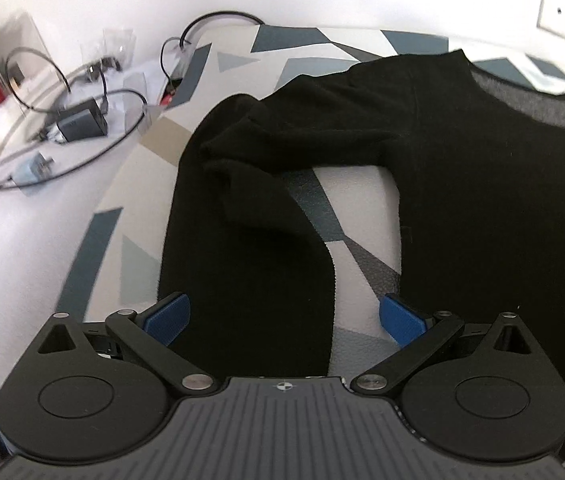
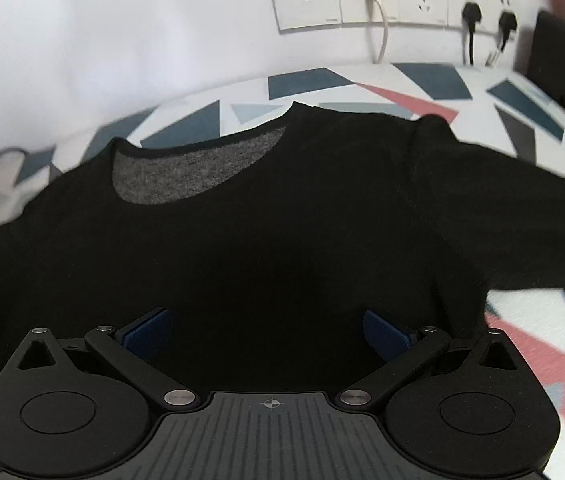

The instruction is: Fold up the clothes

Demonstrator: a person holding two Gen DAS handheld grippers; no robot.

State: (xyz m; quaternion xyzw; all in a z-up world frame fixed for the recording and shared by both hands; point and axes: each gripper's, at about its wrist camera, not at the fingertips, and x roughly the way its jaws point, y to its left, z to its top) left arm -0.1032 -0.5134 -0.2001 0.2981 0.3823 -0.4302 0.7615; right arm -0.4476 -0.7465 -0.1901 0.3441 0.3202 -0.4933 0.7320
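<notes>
- Both sets of jaws stood wide apart and held nothing: the left gripper (image 1: 284, 320) had its blue pads (image 1: 167, 318) spread either side of a black sleeve (image 1: 258, 240), and the right gripper (image 2: 268, 332) had its pads (image 2: 146, 332) spread above the dark chest of the garment.
- Whether either gripper touched the cloth could not be told from these views.
- Between the left gripper's fingers lay the sleeve's lower end, with a strip of patterned tablecloth (image 1: 362, 220) showing between the sleeve and the body of the garment.
- Further up, the sleeve was bunched and creased where it bent towards the shoulder.
- The black sweater (image 2: 282, 232) lay spread flat on the cloth, front up, its neckline (image 2: 186, 172) at the far side and showing a grey inner layer.
- In the right wrist view its other sleeve (image 2: 522, 232) stretched out to the right across the red and blue triangles of the tablecloth.
- Beyond the cloth's left edge, on a white surface, lay a dark power adapter (image 1: 80, 124) amid looping black cables (image 1: 34, 80), near some clear plastic packaging (image 1: 2, 48).
- On the white wall behind the table sat a row of sockets (image 2: 394, 0), with a white cable (image 2: 382, 28) and two black plugs (image 2: 472, 12) in them.
</notes>
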